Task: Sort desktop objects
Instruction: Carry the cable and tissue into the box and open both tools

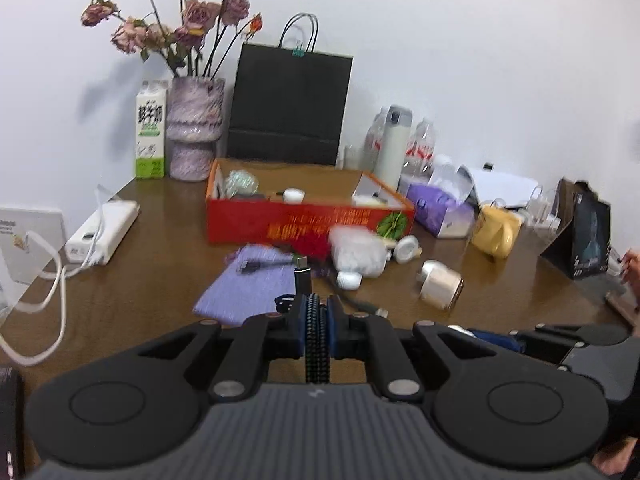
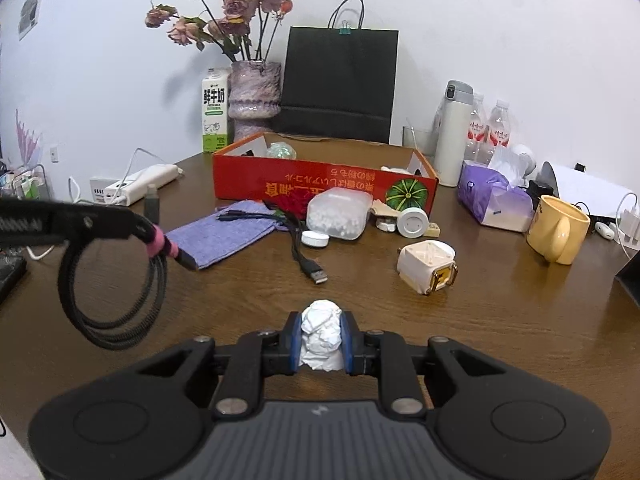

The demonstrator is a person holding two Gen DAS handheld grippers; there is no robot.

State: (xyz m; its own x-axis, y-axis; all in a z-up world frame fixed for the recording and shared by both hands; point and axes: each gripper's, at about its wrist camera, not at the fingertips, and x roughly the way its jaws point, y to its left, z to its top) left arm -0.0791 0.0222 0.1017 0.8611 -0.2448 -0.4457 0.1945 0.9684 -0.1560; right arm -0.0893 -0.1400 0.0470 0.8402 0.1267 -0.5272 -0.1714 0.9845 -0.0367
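Note:
My left gripper (image 1: pixel 317 312) is shut on a coiled black braided cable (image 1: pixel 317 344), held above the table in front of the red cardboard box (image 1: pixel 280 220). In the right wrist view the same cable (image 2: pixel 116 300) hangs in loops from the left gripper (image 2: pixel 152 236) at the far left. My right gripper (image 2: pixel 322 334) is shut on a crumpled white paper ball (image 2: pixel 322 336), low over the brown table (image 2: pixel 500 320). The red box (image 2: pixel 320 188) stands open behind, with small items inside.
On the table lie a purple cloth (image 2: pixel 228 232), a black USB cable (image 2: pixel 308 264), a clear tub of white beads (image 2: pixel 340 214), a white round case (image 2: pixel 414 222), a white cube holder (image 2: pixel 426 266), a yellow mug (image 2: pixel 558 228) and a tissue pack (image 2: pixel 492 196). A vase, a milk carton and a black bag stand by the wall.

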